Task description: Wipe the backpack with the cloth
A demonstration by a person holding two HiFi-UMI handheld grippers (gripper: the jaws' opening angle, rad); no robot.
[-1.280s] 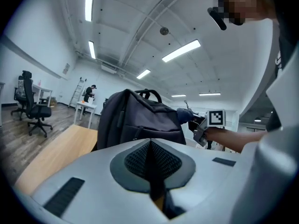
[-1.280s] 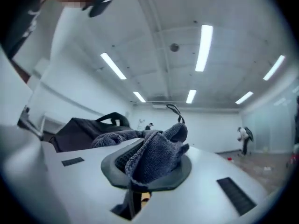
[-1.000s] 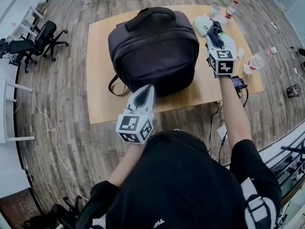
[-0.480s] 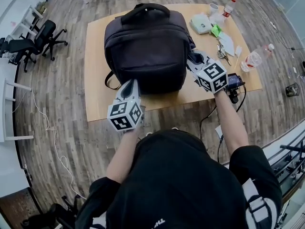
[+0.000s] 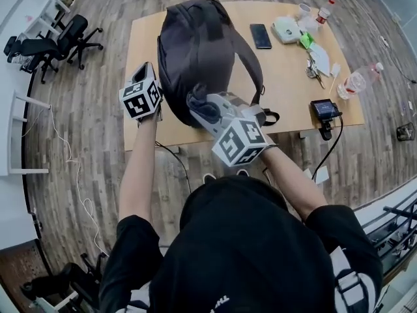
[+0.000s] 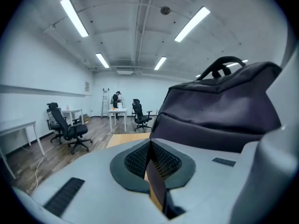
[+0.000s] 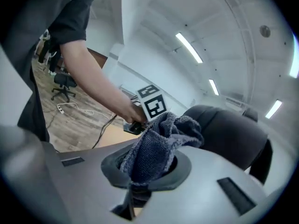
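A dark backpack [image 5: 195,44] stands upright on the wooden table [image 5: 287,103], its shoulder straps on the right side in the head view. My right gripper [image 5: 197,104] is at the backpack's near lower side, shut on a bunched blue-grey cloth [image 5: 194,99]. In the right gripper view the cloth [image 7: 159,143] bulges out of the gripper [image 7: 148,166] just short of the backpack [image 7: 224,129]. My left gripper [image 5: 151,69] is at the backpack's left side, shut and holding nothing. Its closed tips [image 6: 150,149] show in the left gripper view with the backpack [image 6: 219,106] to the right.
On the table right of the backpack lie a phone [image 5: 261,36], a white box [image 5: 287,29], keys [image 5: 313,67], a plastic bottle [image 5: 357,81] and a small screen device [image 5: 324,108]. Office chairs [image 5: 39,47] stand on the floor at left.
Both grippers swung left. The right one carried the cloth from the table's right side to the backpack's near side. The backpack now stands turned, and a phone behind it shows.
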